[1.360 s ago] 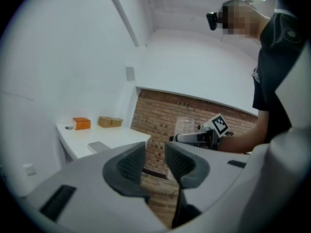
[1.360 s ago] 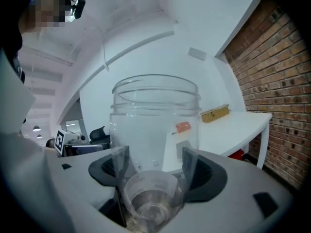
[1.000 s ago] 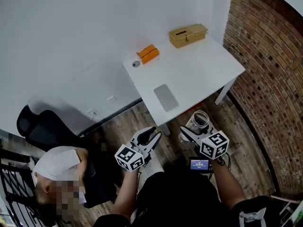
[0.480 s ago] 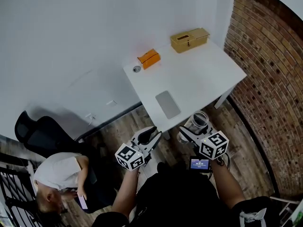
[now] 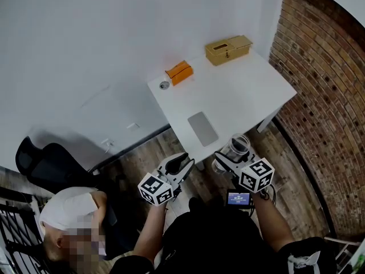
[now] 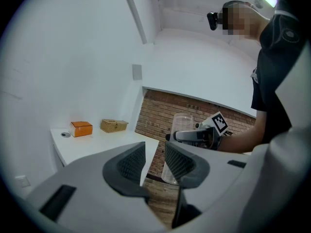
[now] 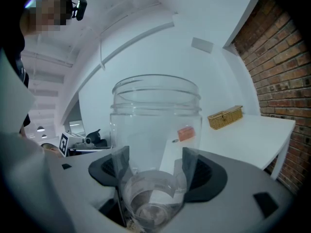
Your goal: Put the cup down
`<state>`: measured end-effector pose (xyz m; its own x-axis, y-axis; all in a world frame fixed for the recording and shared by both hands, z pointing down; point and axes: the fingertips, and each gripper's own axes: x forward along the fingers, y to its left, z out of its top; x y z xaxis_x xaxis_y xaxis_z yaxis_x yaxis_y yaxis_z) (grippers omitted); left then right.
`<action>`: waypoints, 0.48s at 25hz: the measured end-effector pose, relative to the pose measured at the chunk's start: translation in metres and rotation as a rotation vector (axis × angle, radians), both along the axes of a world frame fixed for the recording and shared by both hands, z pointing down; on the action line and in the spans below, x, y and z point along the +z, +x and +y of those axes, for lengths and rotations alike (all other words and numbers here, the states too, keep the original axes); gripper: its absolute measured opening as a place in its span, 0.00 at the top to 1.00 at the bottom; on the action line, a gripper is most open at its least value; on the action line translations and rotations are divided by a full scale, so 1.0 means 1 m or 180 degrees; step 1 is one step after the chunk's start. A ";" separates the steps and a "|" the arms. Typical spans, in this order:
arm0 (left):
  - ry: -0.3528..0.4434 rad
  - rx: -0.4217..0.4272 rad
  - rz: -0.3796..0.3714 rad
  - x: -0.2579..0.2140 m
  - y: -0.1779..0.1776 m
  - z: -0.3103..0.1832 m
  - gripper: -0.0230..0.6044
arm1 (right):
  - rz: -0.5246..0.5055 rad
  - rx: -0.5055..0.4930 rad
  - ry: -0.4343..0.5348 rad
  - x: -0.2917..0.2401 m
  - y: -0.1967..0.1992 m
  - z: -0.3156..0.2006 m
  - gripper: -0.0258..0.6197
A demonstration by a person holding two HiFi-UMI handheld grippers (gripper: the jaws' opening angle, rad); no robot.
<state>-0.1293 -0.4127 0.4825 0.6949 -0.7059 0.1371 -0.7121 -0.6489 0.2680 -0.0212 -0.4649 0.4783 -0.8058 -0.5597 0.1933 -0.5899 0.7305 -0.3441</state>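
- White plaster and a brick wall (image 5: 319, 96) are closing in the corner that we are facing, and a wood floor (image 5: 142, 153) is running under both grippers.
- We are clamping the right gripper (image 7: 154, 171) on a clear cup (image 7: 155, 125). Its two pads are pressing on the cup's lower part from either side, and the cup is standing upright, mouth up, rising well above the jaws.
- We are holding the cup over the floor, just short of the near edge of the white table (image 5: 239, 90) that is lying ahead of the right gripper.
- We are holding the left gripper (image 6: 155, 159) just to the left of the right one. Its jaws are standing a narrow gap apart, with nothing between them.
- Ahead of both grippers, a flat grey pad (image 5: 202, 128) is lying nearest on the table. An orange box (image 5: 179, 71) is sitting at the far left corner, and a tan woven box (image 5: 228, 49) is sitting along the far edge.
- Off to the left of the left gripper, a person (image 5: 71, 210) is bending low beside a black office chair (image 5: 45, 164).
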 end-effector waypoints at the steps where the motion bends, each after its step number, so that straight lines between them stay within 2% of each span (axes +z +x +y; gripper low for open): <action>1: -0.0002 -0.0007 0.0001 0.000 -0.001 -0.001 0.76 | 0.0003 -0.0002 -0.0003 0.000 -0.001 -0.001 0.42; 6: -0.0017 -0.0046 0.0001 0.000 -0.003 -0.006 0.76 | 0.0070 -0.0064 -0.0041 0.010 0.002 -0.011 0.42; 9: -0.0041 -0.0065 -0.0009 0.000 -0.005 -0.009 0.76 | 0.0312 -0.0150 -0.0035 0.024 0.006 -0.026 0.42; 12: -0.0085 -0.0081 -0.0016 0.001 -0.010 -0.009 0.75 | 0.0604 -0.0111 0.0101 0.033 0.009 -0.058 0.42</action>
